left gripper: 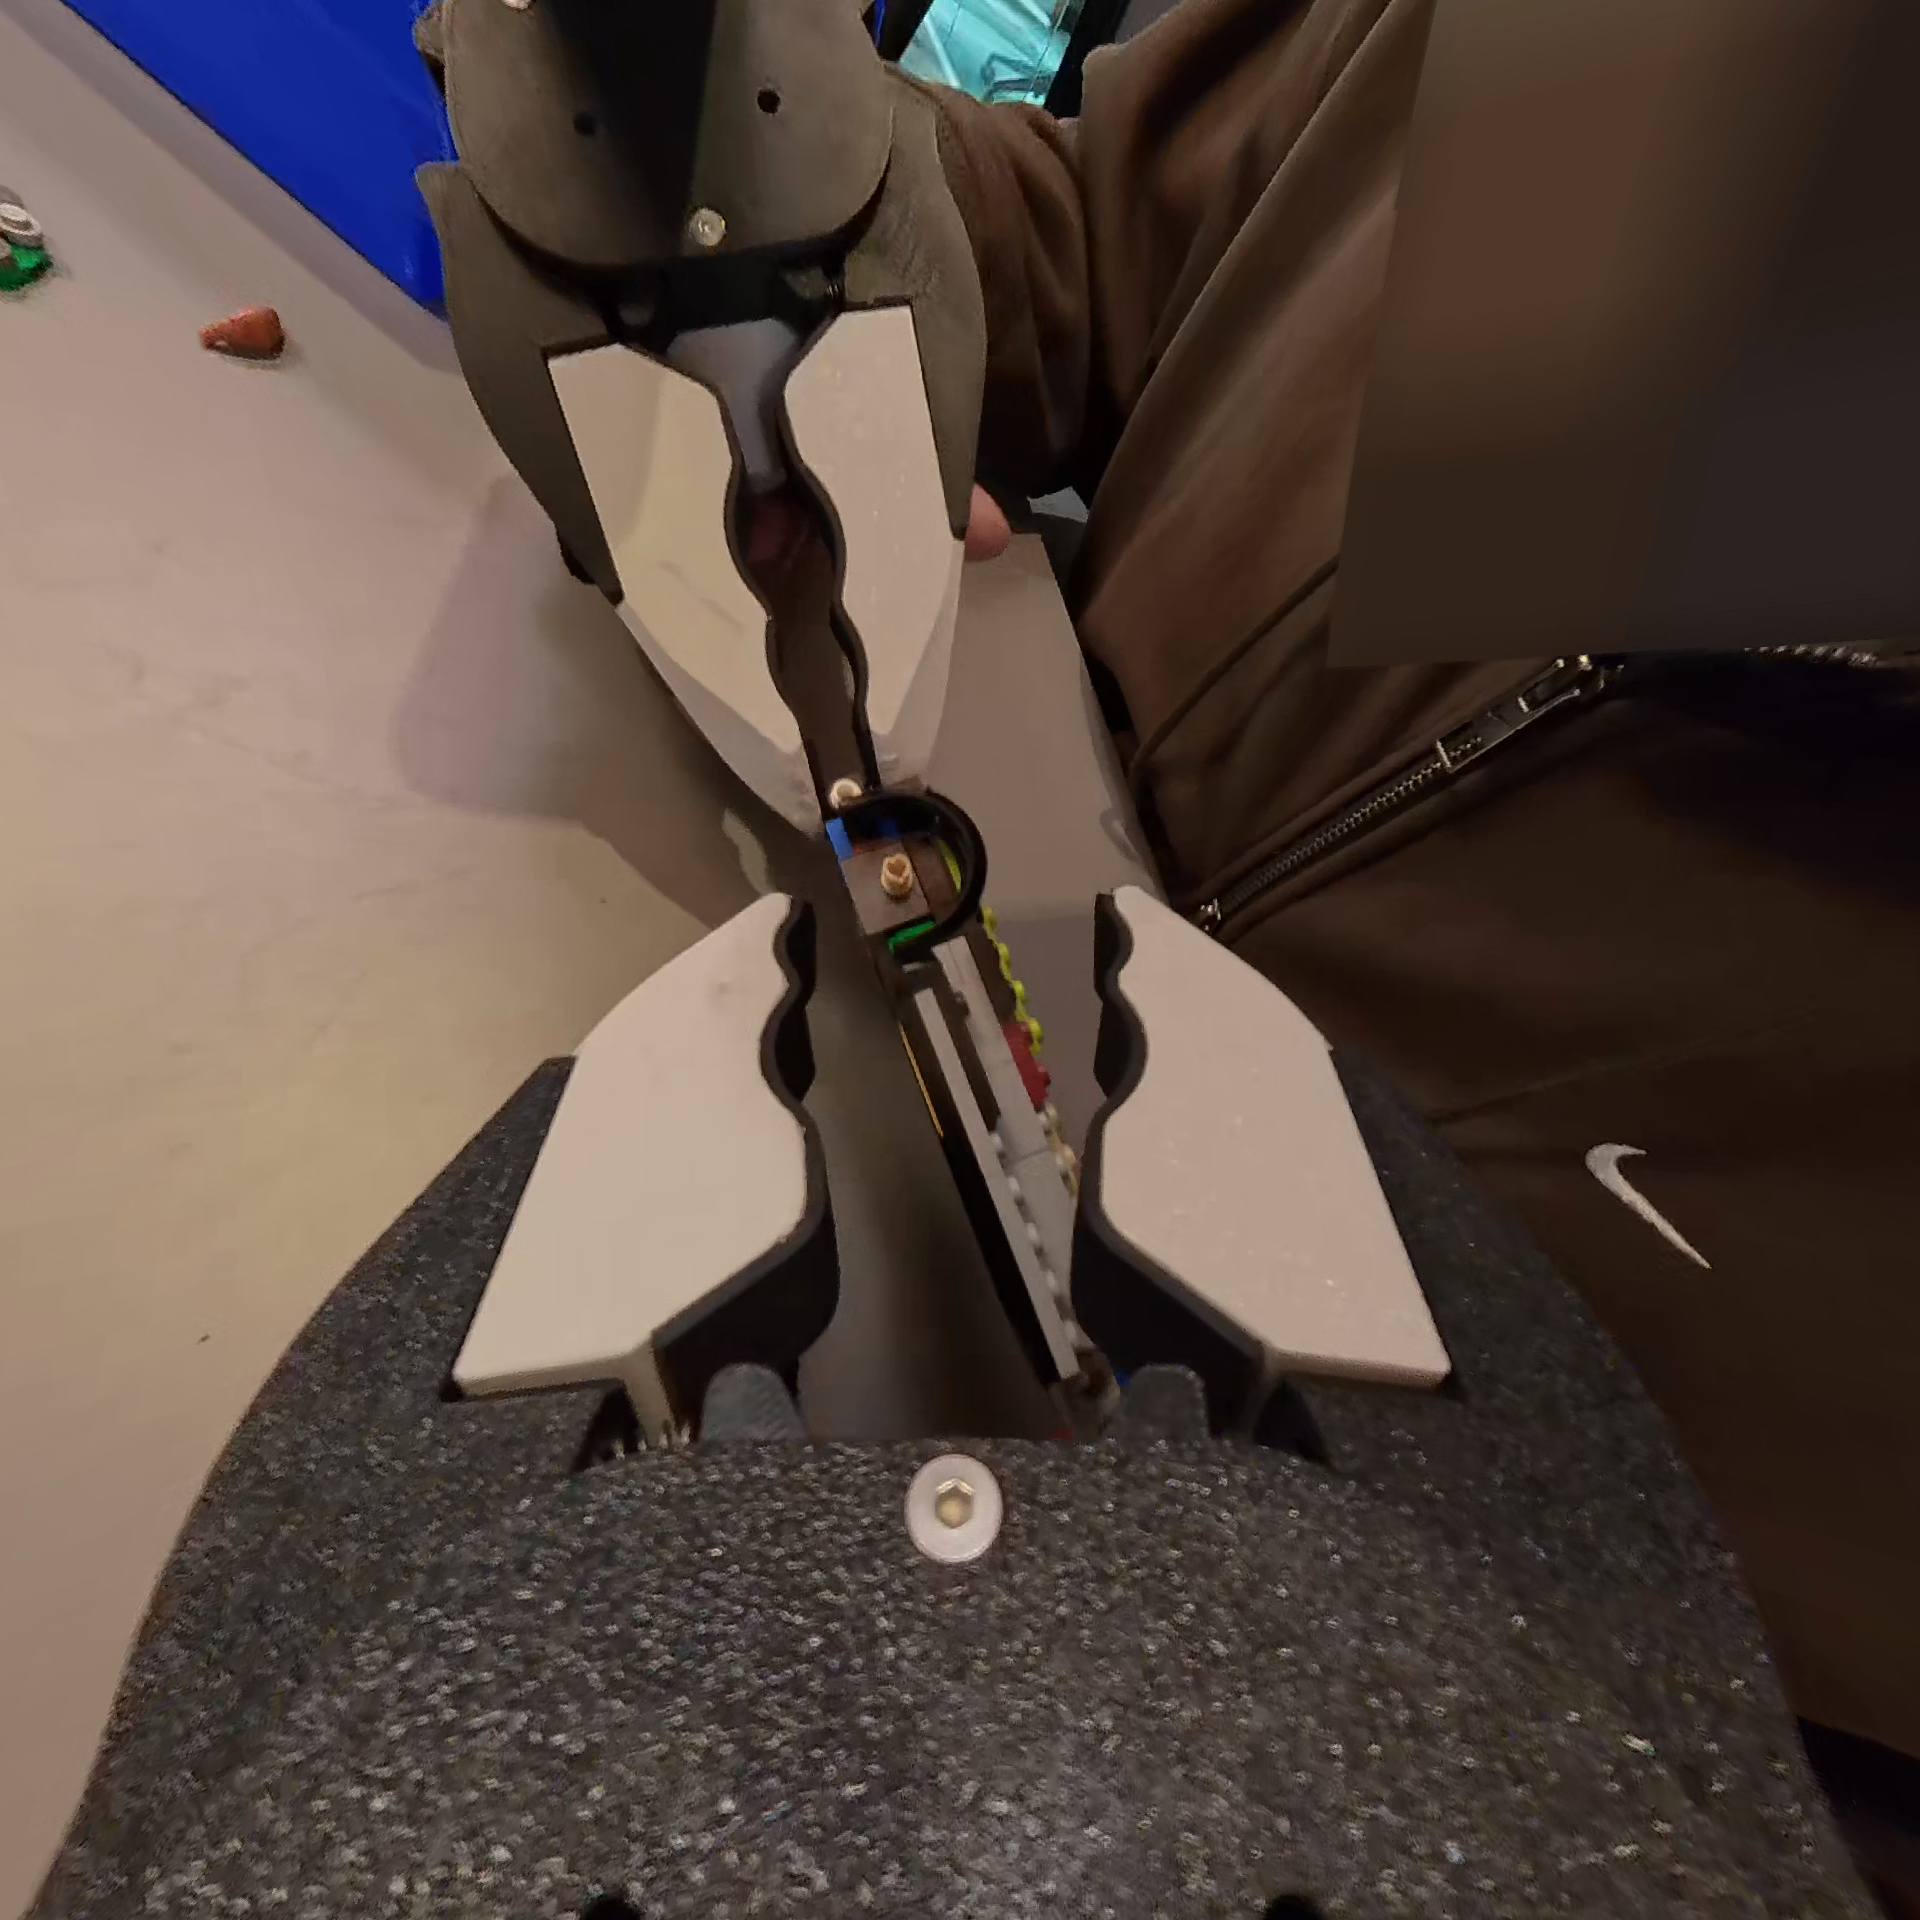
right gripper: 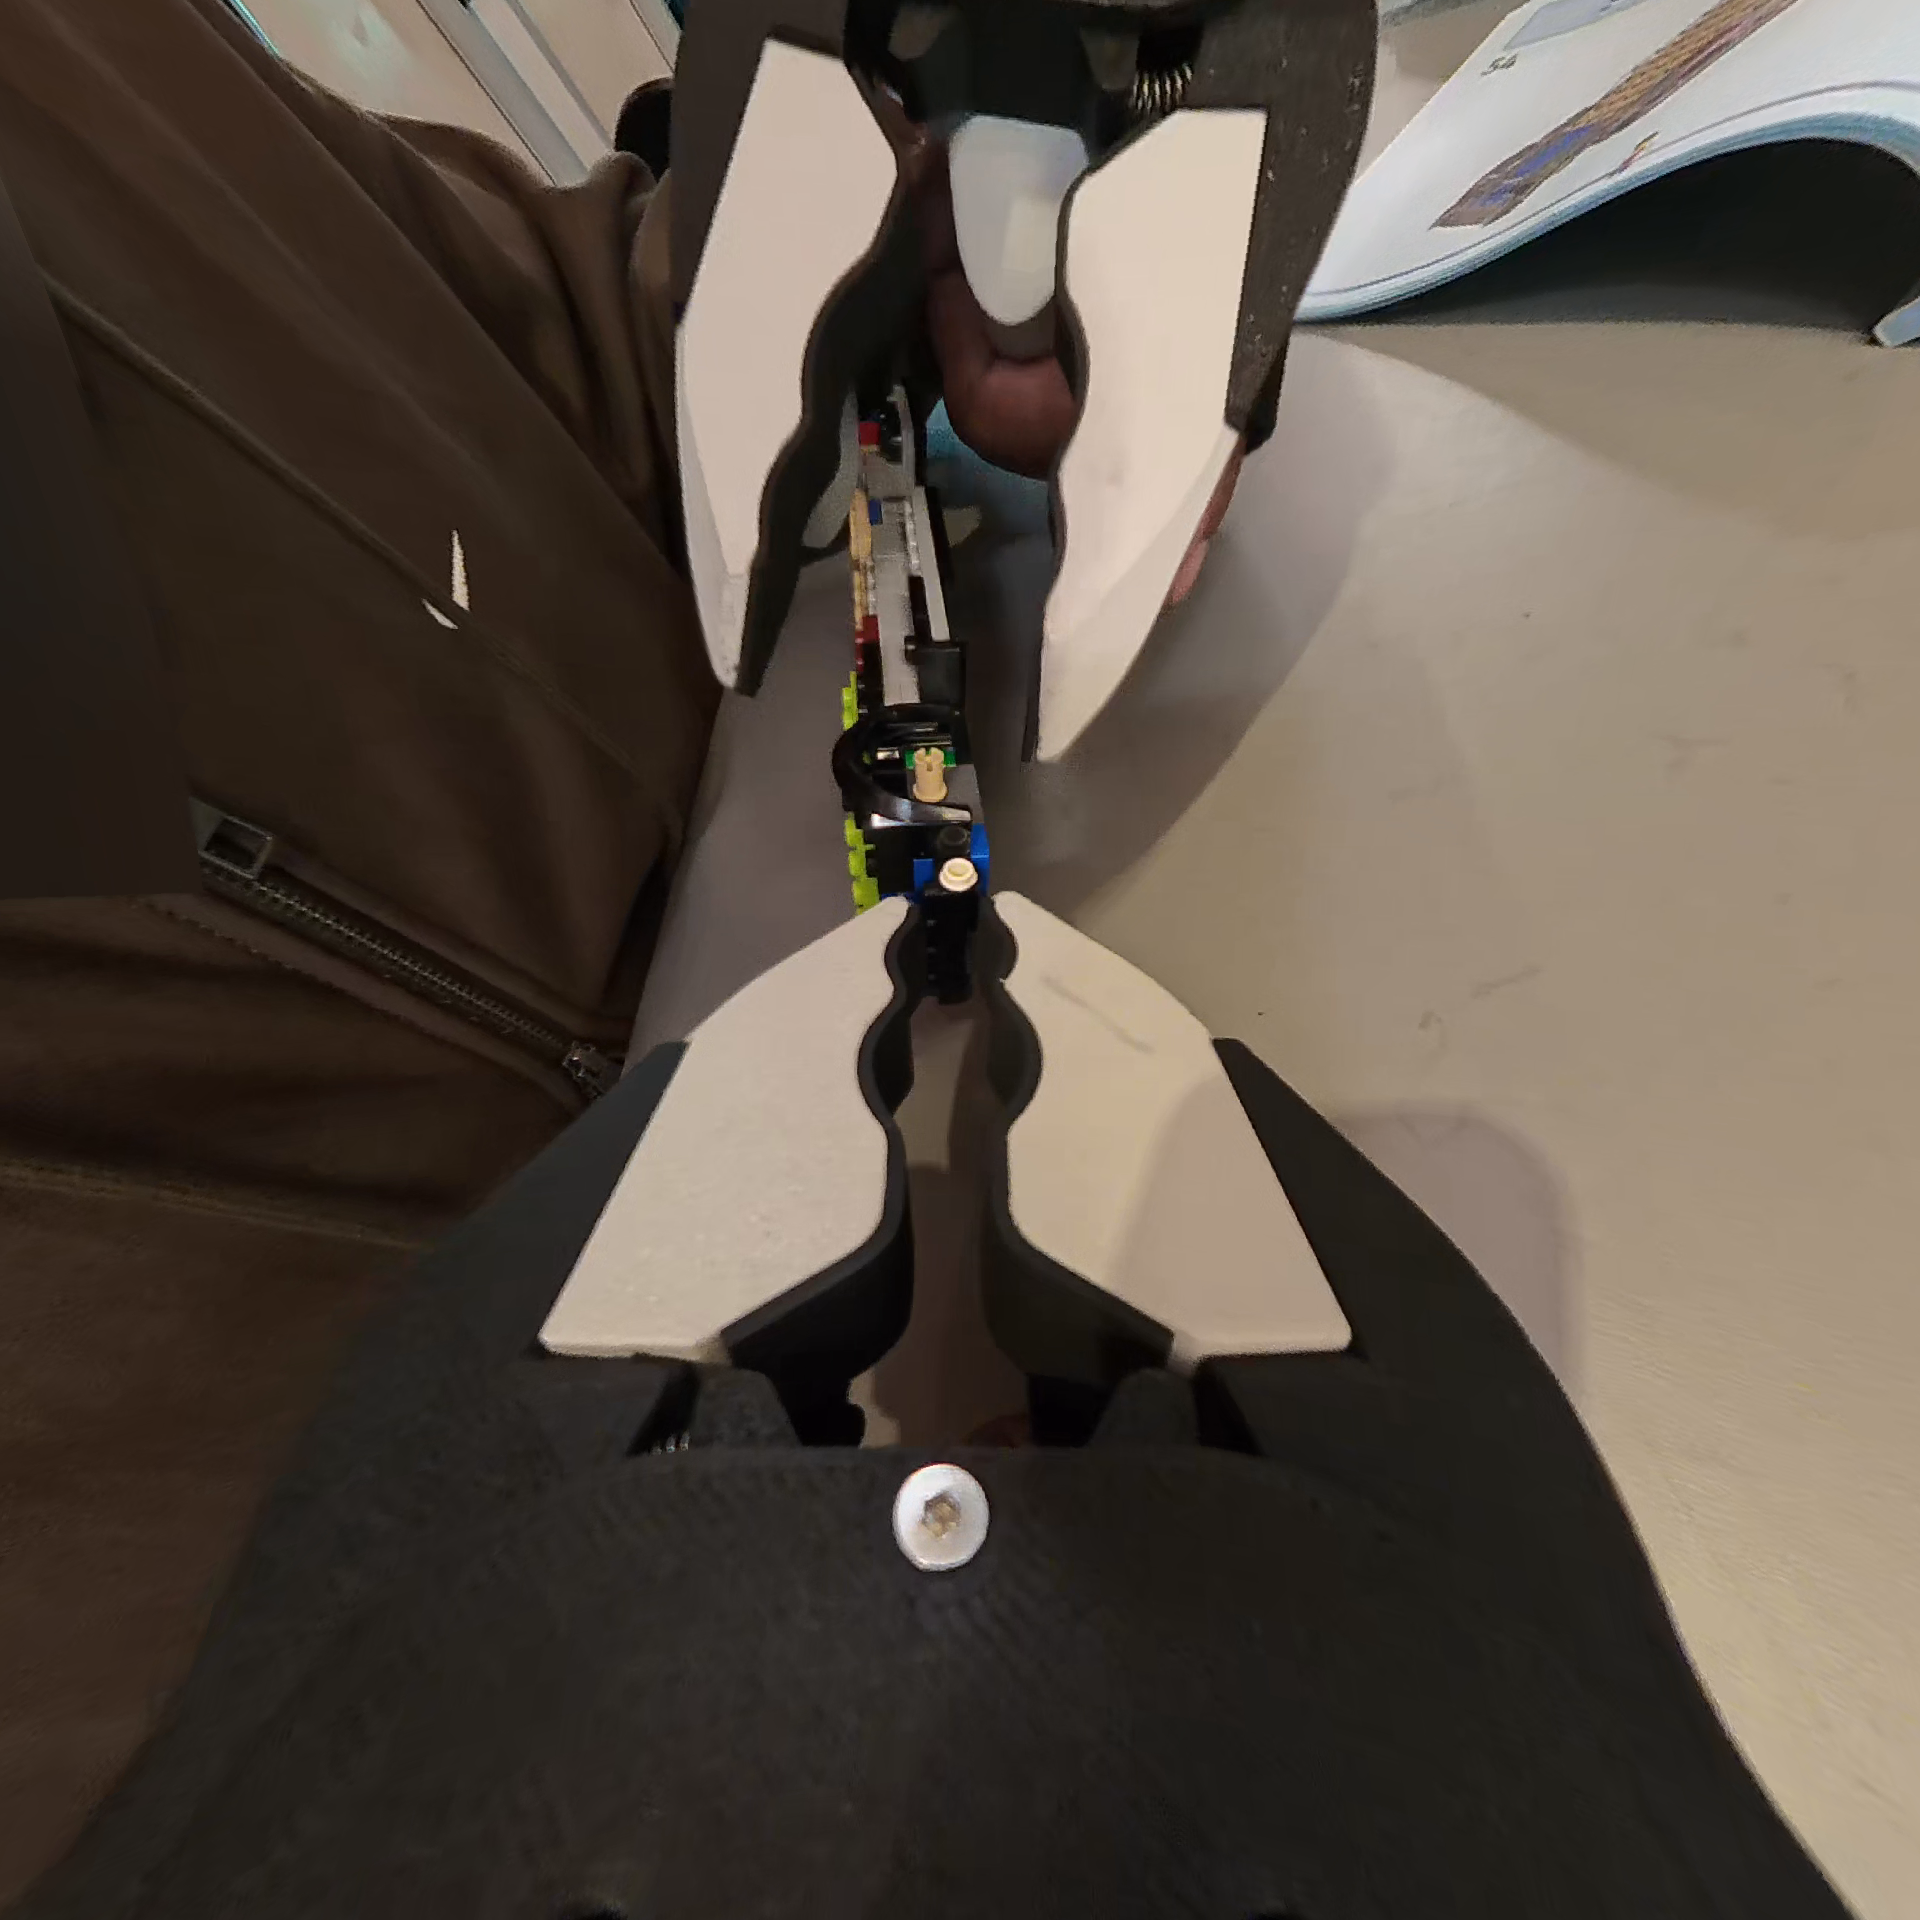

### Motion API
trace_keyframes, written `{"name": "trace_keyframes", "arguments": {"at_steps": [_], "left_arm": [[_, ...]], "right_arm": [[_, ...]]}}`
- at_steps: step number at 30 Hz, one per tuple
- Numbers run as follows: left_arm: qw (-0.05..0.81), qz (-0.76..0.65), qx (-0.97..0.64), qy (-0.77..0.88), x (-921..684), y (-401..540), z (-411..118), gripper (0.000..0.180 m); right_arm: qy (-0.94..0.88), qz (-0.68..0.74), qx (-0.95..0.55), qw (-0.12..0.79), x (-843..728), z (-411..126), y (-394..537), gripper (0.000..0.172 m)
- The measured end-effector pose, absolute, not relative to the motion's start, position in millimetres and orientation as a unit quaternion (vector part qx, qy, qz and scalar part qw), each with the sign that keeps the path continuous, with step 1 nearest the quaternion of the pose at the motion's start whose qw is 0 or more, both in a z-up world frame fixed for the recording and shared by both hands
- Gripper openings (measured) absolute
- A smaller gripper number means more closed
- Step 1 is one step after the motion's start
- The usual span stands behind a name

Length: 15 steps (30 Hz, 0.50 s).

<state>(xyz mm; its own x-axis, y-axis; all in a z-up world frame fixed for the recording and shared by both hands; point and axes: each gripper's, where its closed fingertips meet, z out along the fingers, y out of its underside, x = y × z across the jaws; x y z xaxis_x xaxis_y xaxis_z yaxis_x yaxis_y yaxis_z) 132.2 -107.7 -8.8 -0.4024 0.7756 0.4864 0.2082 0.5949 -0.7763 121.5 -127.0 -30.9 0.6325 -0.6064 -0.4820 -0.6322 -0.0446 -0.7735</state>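
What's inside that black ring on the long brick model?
Inside the black ring on the brick model sits a dark block with a tan peg, plus blue and green slivers. Anything deeper is hidden by the ring wall.

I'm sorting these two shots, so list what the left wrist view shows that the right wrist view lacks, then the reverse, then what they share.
Only the left wrist view: a blue bin, a small reddish-brown piece and green bits on the table.

Only the right wrist view: an open printed booklet on the table.

Both: the long brick assembly held between the two facing tools; the right tongs closed on its black end, the left tongs spread open around it; the person's brown zipped jacket.
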Motion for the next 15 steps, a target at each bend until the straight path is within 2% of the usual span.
{"name": "trace_keyframes", "arguments": {"at_steps": [9,12,15], "left_arm": [[0.357,0.290,-0.333,-0.823,160,-101,-26,0.055],[0.327,0.276,-0.338,-0.838,169,-100,-36,0.045],[0.344,0.288,-0.345,-0.824,166,-99,-29,0.025]], "right_arm": [[0.445,-0.036,-0.716,0.536,130,-27,-145,0.009],[0.449,-0.050,-0.717,0.532,133,-26,-150,0.009],[0.450,-0.067,-0.722,0.522,135,-29,-153,0.009]]}}
